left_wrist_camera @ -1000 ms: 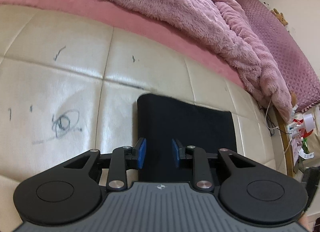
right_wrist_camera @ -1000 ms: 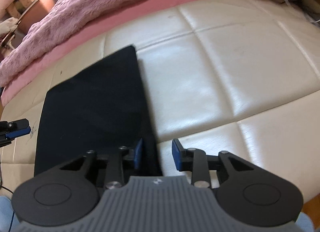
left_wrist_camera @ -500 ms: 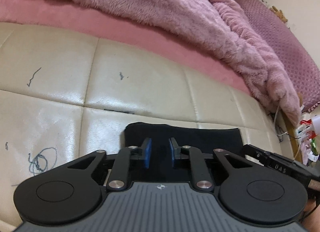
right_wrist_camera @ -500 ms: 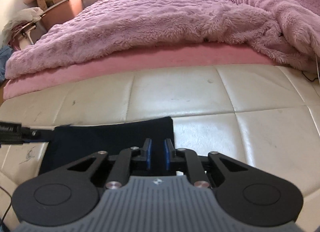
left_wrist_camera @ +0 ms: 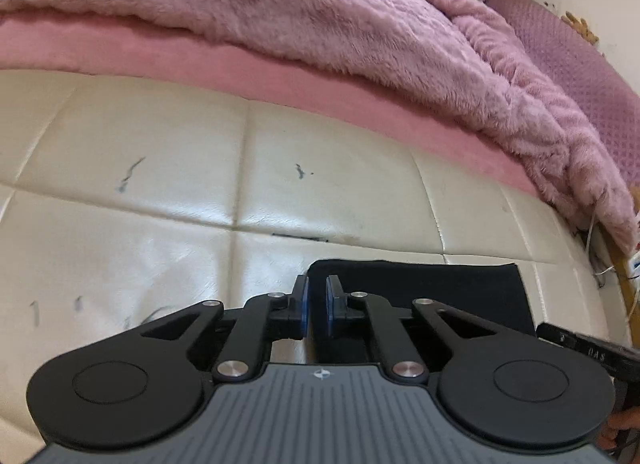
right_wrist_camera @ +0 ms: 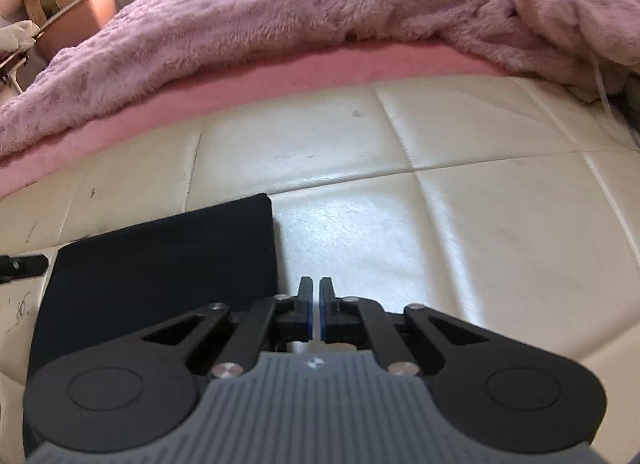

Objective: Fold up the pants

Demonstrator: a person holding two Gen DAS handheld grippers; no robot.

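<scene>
The black pants (left_wrist_camera: 420, 296) lay in a flat folded shape on the near part of the cream cushion (left_wrist_camera: 320, 191). The fluffy pink blanket (left_wrist_camera: 320, 23) was on the far side, well apart from them.

The left gripper (left_wrist_camera: 316, 300) sat at the near left corner of the pants. Its fingers had just been closing and were almost together. Dark cloth showed in the thin gap, but I could not tell if they really pinched it.

The right gripper (right_wrist_camera: 315, 304) had just been closing too, and its fingers were closed. They held nothing. They were just beside the right edge of the pants, over bare cushion.

Here is what could have gone wrong. If both hands lifted, only the left side might come up, because the right fingers missed the cloth. Then the pants would twist and the neat fold would fall open. The left fingers might also catch only the top layer, so the layers would pull apart. The cushion looked smooth and shiny, so a sideways push could slide the whole pile away.
</scene>
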